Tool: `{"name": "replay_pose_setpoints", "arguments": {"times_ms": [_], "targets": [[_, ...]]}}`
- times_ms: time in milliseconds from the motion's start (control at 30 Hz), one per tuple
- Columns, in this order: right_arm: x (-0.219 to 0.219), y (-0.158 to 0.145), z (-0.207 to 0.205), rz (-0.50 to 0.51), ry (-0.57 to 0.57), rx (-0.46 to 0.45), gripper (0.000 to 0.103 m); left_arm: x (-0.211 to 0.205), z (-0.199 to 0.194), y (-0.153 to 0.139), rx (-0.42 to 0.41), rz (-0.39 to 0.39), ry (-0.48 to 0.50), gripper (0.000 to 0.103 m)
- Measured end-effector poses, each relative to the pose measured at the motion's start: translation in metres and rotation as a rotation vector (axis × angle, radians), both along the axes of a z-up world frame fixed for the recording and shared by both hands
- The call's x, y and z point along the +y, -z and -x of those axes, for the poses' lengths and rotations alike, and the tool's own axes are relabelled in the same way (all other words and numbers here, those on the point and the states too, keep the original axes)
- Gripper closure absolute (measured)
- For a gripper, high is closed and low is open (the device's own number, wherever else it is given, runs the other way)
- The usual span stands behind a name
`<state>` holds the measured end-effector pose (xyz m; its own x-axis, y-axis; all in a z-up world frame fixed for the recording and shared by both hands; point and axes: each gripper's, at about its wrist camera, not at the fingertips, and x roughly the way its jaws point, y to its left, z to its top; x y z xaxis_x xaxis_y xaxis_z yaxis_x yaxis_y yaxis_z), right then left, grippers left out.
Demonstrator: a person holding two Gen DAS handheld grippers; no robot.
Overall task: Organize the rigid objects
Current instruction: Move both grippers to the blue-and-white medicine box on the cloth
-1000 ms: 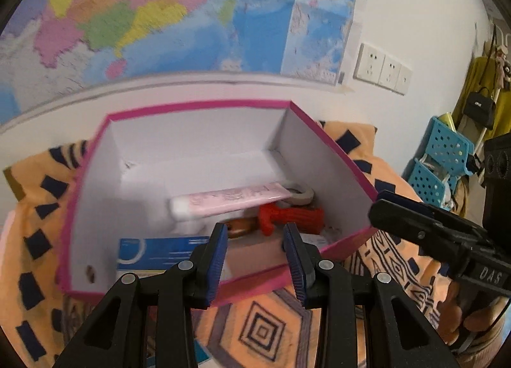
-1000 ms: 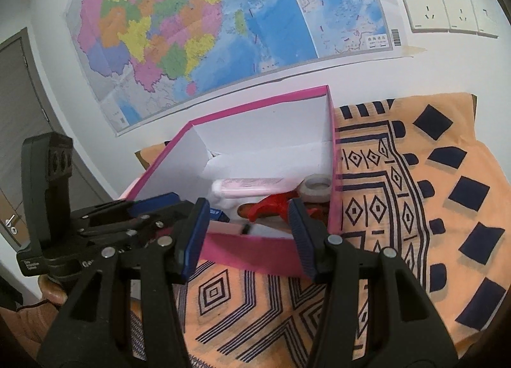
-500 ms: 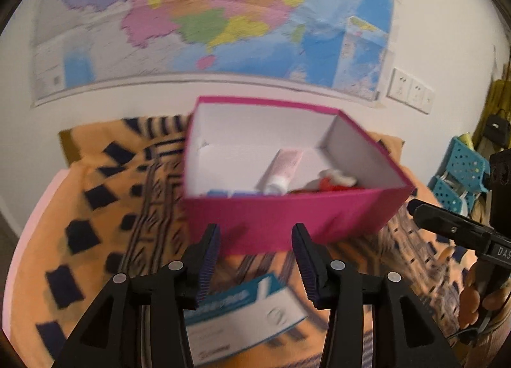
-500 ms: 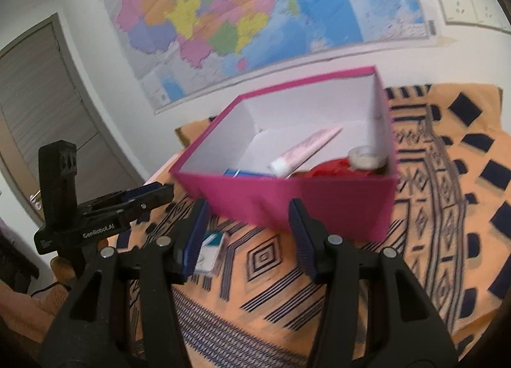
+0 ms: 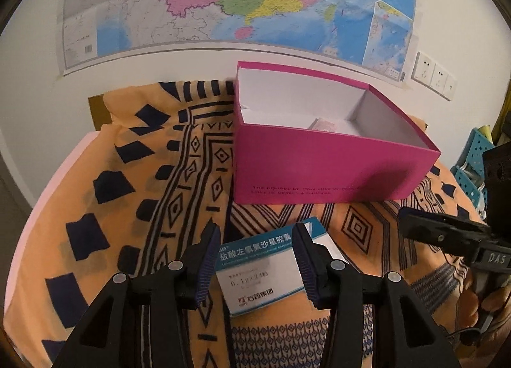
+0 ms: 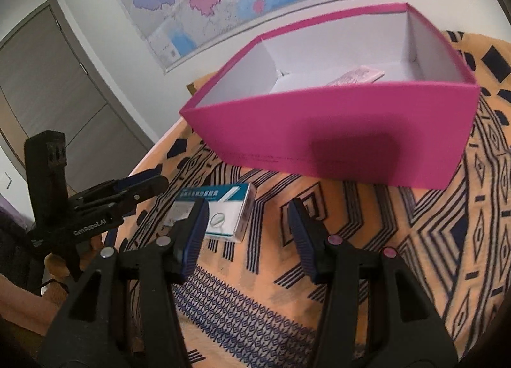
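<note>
A white and teal medicine box (image 5: 265,269) lies flat on the orange patterned cloth (image 5: 127,176), in front of an open pink box (image 5: 319,170). My left gripper (image 5: 257,250) hovers just above the medicine box with its jaws open to either side of it, pads not pressing. In the right wrist view the medicine box (image 6: 223,211) lies just left of my right gripper (image 6: 249,221), which is open and empty before the pink box (image 6: 335,131). Over the box wall only the end of a pink tube (image 6: 354,76) shows.
A large map covers the wall behind the box. Wall sockets (image 5: 434,76) and blue perforated baskets (image 5: 472,157) are at the right. A grey door (image 6: 64,96) stands at the left. The cloth drops off at the table's rounded left edge.
Both grippers have drawn back from over the pink box and sunk toward the cloth. The medicine box has come into view under the left gripper, whose jaws stand wider than a second ago.
</note>
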<state>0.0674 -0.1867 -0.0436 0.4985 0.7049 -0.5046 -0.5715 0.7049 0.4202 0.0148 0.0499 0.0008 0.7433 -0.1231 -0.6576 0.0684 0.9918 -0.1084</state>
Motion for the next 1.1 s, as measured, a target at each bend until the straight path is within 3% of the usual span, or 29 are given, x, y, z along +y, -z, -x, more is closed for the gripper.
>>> {"name": "replay_pose_setpoints", "arguments": {"times_ms": [633,1100], "targets": [[0.022,0.014,-0.008,0.024,-0.036,0.060,0.049,0.000,0.003,0.009,0.032,-0.002,0.004,0.056],[0.033,0.023,-0.014,0.027,-0.050,0.095,0.049,0.020,0.009,0.024,0.090,0.050,-0.036,0.055]]}}
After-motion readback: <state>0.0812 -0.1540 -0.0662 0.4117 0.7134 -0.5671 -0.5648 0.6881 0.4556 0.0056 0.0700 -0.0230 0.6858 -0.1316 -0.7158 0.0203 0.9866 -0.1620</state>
